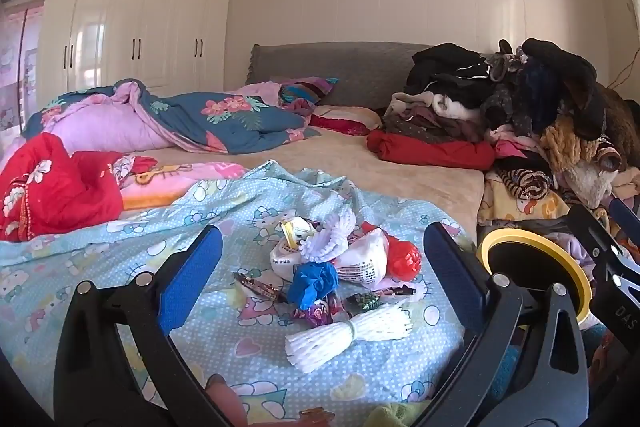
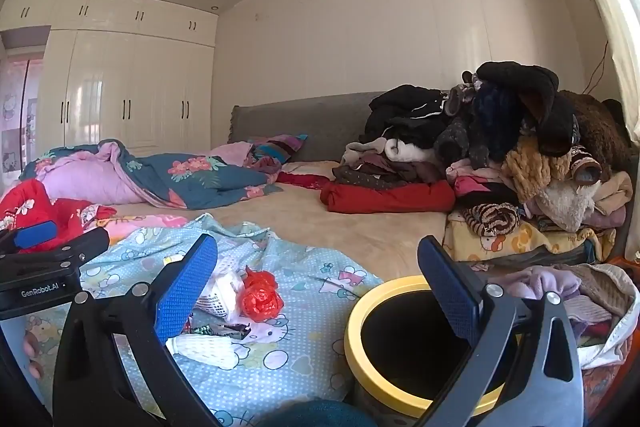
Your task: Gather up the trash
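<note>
Several trash items (image 1: 340, 259) lie heaped on the blue patterned sheet (image 1: 100, 251), framed by the left gripper (image 1: 320, 259), jaws wide, empty. Right gripper (image 2: 318, 287), likewise wide, hovers at the yellow-rimmed bin (image 2: 360, 311).

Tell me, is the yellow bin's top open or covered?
Open. The bin has no lid on its yellow rim, and its dark inside shows.

Left gripper (image 1: 320, 267) hangs over the bed, jaws spread wide with nothing between them, framing a trash pile (image 1: 340, 259) on the blue cartoon sheet (image 1: 120, 259): white wrappers, a blue wad (image 1: 314, 283), a red bag (image 1: 404, 259), white foam netting (image 1: 348, 335) nearest. To the right, a yellow-rimmed bin (image 1: 536, 259) beside a clothes heap (image 1: 520, 115).
</note>
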